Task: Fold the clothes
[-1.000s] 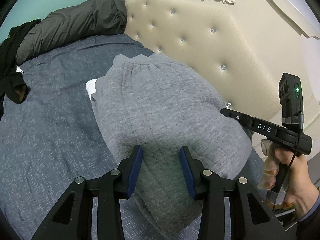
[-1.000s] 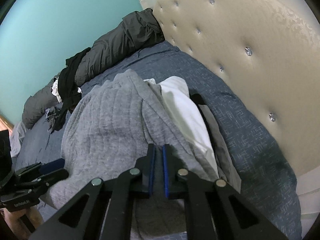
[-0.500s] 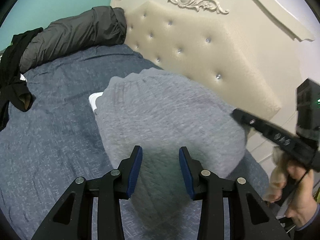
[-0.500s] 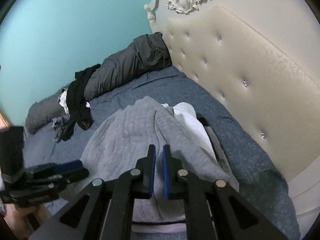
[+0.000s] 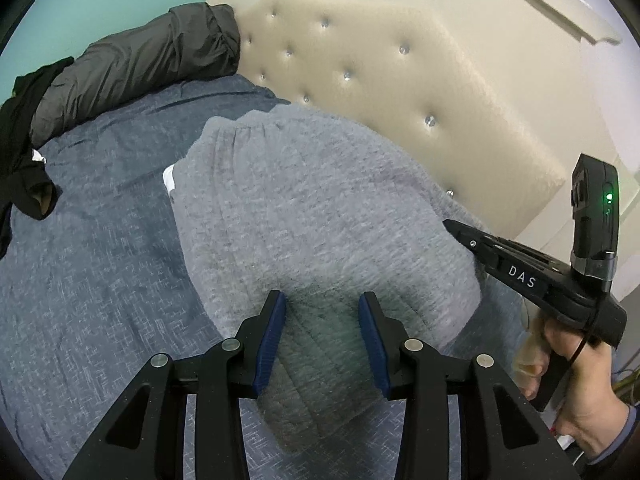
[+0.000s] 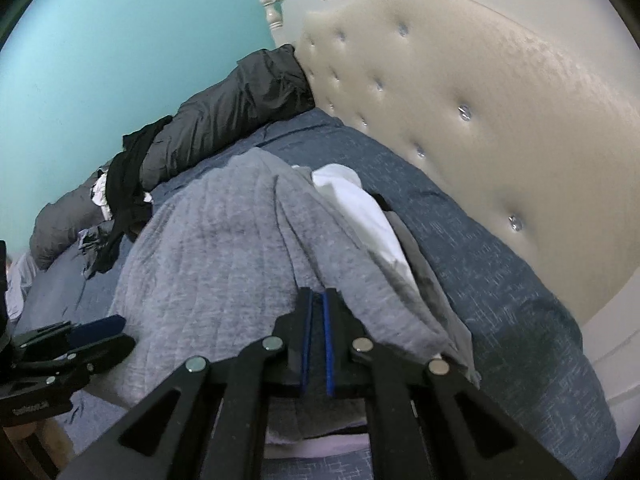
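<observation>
While its blue pads stand wide apart, the left claw (image 5: 322, 336) hovers over the near edge of the grey quilted garment (image 5: 320, 216) without gripping it. At three o'clock of it, the right claw (image 6: 316, 336) has its pads drawn to a narrow slit with the garment's edge fold between them; whether the cloth is truly pinched cannot be told. The garment lies spread on the blue bed (image 5: 92, 272). White cloth (image 6: 360, 216) peeks from under it at one o'clock in the right wrist view. A dark jacket (image 5: 140, 64) lies at eleven o'clock, against the tufted headboard (image 5: 400, 92).
</observation>
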Demonstrator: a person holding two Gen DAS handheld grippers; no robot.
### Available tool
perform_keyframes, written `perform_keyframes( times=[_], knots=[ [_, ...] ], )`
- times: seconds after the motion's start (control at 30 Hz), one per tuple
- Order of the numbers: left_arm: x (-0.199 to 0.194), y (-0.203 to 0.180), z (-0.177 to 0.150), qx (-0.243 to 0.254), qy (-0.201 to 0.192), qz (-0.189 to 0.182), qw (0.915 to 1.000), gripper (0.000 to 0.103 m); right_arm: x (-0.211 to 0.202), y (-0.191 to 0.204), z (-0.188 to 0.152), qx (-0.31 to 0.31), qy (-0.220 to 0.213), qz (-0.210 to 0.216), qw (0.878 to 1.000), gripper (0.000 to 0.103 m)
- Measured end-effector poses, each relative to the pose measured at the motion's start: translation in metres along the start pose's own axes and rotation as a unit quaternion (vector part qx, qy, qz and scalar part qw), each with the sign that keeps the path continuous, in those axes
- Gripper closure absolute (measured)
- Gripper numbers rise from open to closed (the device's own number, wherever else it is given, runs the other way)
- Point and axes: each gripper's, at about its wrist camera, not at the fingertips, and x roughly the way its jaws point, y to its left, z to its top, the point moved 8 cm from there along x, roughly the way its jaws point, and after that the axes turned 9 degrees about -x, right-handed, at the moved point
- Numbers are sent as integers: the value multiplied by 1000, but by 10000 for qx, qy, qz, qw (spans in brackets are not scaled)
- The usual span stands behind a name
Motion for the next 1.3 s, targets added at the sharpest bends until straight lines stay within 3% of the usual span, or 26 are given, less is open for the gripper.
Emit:
perform_keyframes(
  times=[0.23,0.33,0.87,1.3],
  knots=[
    [0,1,-4,17,0,51,10000,61,-15,8,17,-169,-114,-41,9998,101],
    [-10,4,1,-185,-95,3,9998,61,-25,11,24,-202,-203,-53,9996,101],
    [-76,-3,24,-107,-373,-4,9992,61,-85,21,39,-27,-434,-155,9989,101],
    [-137,-12,16,-41,-544,-5,9985,42,-144,38,39,104,-581,-331,9977,97]
  ],
)
